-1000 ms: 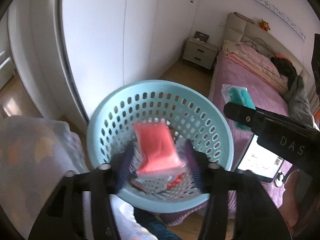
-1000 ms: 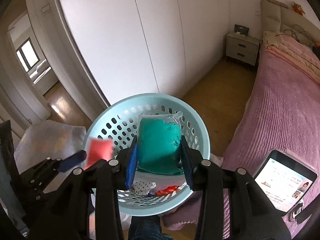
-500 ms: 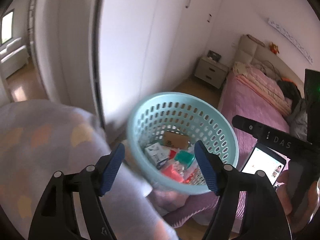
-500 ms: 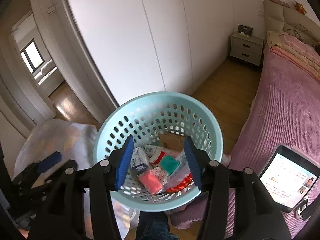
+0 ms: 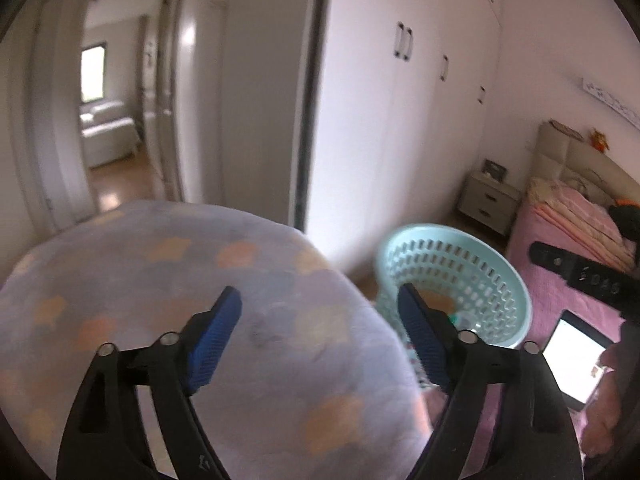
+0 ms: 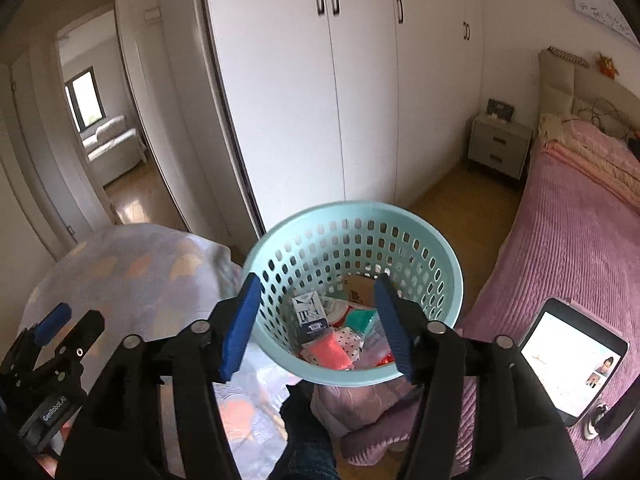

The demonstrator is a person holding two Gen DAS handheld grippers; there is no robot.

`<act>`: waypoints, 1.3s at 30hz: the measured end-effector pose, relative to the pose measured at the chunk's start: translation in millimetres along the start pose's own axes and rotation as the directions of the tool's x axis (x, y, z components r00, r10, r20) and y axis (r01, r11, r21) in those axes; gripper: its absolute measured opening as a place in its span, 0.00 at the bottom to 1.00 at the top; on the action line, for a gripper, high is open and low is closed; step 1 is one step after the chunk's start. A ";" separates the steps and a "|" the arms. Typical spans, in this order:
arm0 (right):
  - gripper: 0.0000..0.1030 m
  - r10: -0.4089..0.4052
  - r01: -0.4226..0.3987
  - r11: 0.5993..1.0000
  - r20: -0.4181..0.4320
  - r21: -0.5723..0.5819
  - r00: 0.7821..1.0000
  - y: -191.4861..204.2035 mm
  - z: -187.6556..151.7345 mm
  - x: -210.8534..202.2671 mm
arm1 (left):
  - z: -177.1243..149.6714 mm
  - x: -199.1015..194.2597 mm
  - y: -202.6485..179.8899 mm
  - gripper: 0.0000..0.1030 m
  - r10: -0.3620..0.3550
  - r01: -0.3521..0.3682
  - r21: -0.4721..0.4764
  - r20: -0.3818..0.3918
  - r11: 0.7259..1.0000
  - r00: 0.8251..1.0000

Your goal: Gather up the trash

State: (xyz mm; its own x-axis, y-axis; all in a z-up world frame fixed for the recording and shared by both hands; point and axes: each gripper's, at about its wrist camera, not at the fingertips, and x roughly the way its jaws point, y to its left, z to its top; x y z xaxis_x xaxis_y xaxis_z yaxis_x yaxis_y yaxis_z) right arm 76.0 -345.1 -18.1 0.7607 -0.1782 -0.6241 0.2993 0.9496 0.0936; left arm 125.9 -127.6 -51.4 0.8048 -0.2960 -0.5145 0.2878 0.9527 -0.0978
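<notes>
— Tool on my right (image 6: 316, 320) hangs empty above the basket (image 6: 448, 268), jaws opening; the trash (image 6: 332, 344) lies at its bottom.

— And the left tool (image 5: 320, 336)?

— Opening wide, empty, over the patterned blanket (image 5: 140, 272). I'd lift both clear of the rim; open room lies toward the wardrobe (image 6: 280, 80).

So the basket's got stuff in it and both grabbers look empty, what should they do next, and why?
Probably swing away to look for more trash. Both the left gripper and the right gripper are opening with nothing between their fingers, and the red packet and teal packet already lie inside the basket. No loose trash shows on the pink bed, so I can't say where.
</notes>
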 end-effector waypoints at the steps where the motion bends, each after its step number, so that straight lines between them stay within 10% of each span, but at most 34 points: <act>1: 0.56 -0.003 0.003 1.000 0.015 0.003 1.000 1.5 -2.9 -3.9 | -3.5 -5.5 5.6 0.80 0.021 -0.021 -0.005 0.021 1.000 1.000; 7: 0.69 0.001 -0.001 1.000 0.029 0.014 1.000 8.1 -14.2 -9.1 | -18.9 -10.1 28.7 0.81 0.067 -0.063 -0.057 0.072 0.996 0.995; 24: 0.69 -0.142 0.156 0.987 0.224 -0.045 0.964 35.5 -36.4 -37.0 | -38.0 -2.0 45.8 0.81 0.027 -0.018 -0.134 0.068 0.991 0.997; 39: 0.73 -0.133 0.150 0.986 0.214 -0.068 0.968 44.9 -43.0 -30.7 | -36.9 3.1 40.9 0.87 0.056 -0.050 -0.106 0.052 0.993 0.997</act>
State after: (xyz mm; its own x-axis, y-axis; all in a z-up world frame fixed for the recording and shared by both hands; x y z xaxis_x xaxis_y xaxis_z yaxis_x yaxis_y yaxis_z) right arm 41.3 -285.8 -28.1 0.8198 -0.3536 -0.4503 0.3702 0.9274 -0.0544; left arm 120.9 -86.9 -88.5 0.8455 -0.2454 -0.4743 0.1906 0.9683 -0.1613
